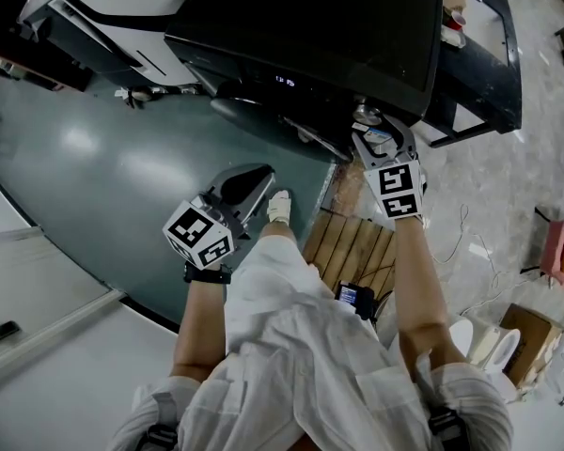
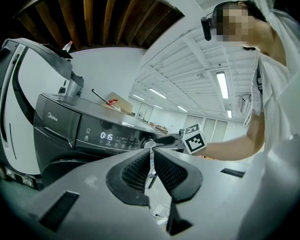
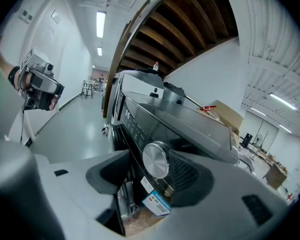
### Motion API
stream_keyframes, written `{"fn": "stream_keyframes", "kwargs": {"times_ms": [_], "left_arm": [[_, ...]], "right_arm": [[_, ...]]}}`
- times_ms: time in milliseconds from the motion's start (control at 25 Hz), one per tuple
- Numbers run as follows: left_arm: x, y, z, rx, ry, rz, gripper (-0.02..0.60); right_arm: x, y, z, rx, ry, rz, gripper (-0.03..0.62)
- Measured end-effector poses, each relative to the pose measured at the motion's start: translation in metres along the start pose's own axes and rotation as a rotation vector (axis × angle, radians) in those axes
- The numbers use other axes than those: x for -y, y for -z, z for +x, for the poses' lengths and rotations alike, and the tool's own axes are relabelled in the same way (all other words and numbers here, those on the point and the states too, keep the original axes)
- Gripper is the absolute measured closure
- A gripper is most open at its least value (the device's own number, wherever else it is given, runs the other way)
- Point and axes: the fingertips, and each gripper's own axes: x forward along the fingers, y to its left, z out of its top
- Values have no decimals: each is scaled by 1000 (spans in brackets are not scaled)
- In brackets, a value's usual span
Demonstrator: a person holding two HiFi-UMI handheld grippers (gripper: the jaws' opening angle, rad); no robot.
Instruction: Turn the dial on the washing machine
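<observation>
Here, the open right hand-held gripper (image 3: 152,167) straddles the dark washing machine's (image 3: 190,121) round silver metal dial (image 3: 155,159); closing off-centre, it might slip while turning.

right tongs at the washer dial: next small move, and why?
Probably close the right tongs on the round brushed-silver dial of the dark grey washing machine. Their jaws stand apart with the dial between them, so nothing grips it yet; a twist now would likely slip rather than turn it.
</observation>
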Motion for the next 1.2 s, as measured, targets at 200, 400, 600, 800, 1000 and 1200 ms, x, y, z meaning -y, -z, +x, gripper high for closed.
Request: {"fn": "stream_keyframes", "kwargs": {"times_ms": [200, 400, 600, 800, 1000, 1200], "left_arm": [[-2, -1, -2, 6, -5, -1, 566], [-3, -1, -5, 7, -11, -6, 566], [-3, 0, -6, 7, -11, -8, 566], [-2, 2, -6, 7, -8, -16, 566], [-2, 0, -7, 11, -5, -12, 566], [-2, 0, -6, 10, 2, -5, 566]], "right_arm": [[0, 1, 0, 0, 7, 19, 341], [1, 2, 1, -9, 29, 48, 338], [3, 14, 3, -57, 28, 116, 329], [2, 18, 2, -70, 20, 133, 321], [1, 23, 4, -90, 13, 155, 315], [-2, 35, 8, -128, 2, 165, 298]]}}
